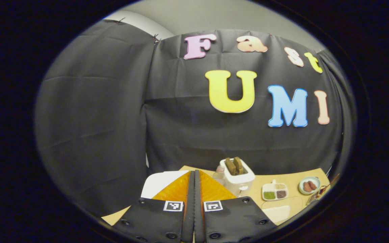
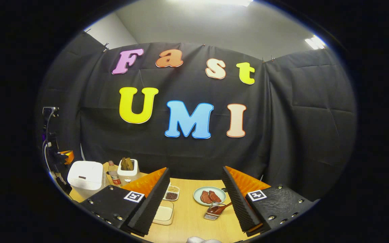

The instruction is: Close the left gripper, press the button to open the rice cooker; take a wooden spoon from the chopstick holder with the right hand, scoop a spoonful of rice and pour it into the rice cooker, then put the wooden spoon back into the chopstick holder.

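Ribbed pads meet on my left gripper point(image 1: 194, 189), jaws together, above the white boxy rice cooker point(image 1: 162, 184). Right gripper view: my right gripper point(image 2: 196, 189) stands apart, empty; smooth rounded-corner cooker point(image 2: 84, 177) far left on the tan wooden table point(image 2: 191, 216).

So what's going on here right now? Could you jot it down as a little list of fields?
left gripper: fingers shut together, holding nothing, raised above the table
right gripper: fingers wide apart, holding nothing
rice cooker: white, lid down, at the table's left end
toaster: white, bread slices in its slots, right of the cooker
bottle: upright between cooker and toaster
plate: holds reddish pieces
divided dish: holds grains
table: light wood
stage: button not yet pressed
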A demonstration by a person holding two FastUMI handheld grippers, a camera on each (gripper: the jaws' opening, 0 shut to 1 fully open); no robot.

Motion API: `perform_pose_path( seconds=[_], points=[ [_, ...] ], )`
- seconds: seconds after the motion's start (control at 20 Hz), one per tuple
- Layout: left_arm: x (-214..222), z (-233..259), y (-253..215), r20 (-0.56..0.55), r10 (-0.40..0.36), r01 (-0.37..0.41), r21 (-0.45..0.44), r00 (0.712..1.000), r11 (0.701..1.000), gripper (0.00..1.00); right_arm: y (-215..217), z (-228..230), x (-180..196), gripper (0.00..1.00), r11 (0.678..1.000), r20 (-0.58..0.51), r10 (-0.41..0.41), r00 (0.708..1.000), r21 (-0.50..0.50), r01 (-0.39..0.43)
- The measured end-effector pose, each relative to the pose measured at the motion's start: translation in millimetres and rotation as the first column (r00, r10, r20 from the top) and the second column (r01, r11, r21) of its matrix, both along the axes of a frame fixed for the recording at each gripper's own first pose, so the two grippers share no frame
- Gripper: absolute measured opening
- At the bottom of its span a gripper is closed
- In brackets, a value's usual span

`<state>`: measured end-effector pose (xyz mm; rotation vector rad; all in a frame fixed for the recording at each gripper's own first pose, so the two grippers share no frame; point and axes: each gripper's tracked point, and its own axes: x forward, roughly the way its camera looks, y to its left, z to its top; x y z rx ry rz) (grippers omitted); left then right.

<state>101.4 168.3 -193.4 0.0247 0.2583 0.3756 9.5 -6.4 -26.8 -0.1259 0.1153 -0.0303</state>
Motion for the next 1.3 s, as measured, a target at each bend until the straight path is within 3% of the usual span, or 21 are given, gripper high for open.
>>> perform_pose_path(
  seconds=[0.2,0.5,1.15,1.3],
  points=[
    [1.8,-74.0,16.2,-0.134,0.05,-0.056,-0.048,0.99,0.997,0.08,-4.0,-7.3,3.3,0.95,1.0,-0.025,-0.01,1.0,-0.017,0.01],
    [-1.9,-128.7,22.8,-0.255,0.077,-0.104,-0.096,0.964,0.99,0.08,-2.0,-14.8,6.7,0.95,0.999,-0.047,-0.001,0.999,-0.032,-0.001],
    [5.1,-142.4,22.6,-0.34,0.09,-0.129,-0.093,0.936,0.987,0.09,7.7,-29.6,5.7,0.95,1.0,-0.074,0.024,0.997,-0.001,-0.024],
    [5.3,-137.1,24.6,-0.319,0.09,-0.122,-0.082,0.944,0.989,0.09,6.8,-35.0,3.6,0.95,1.0,-0.086,0.021,0.996,0.016,-0.02]
  ],
)
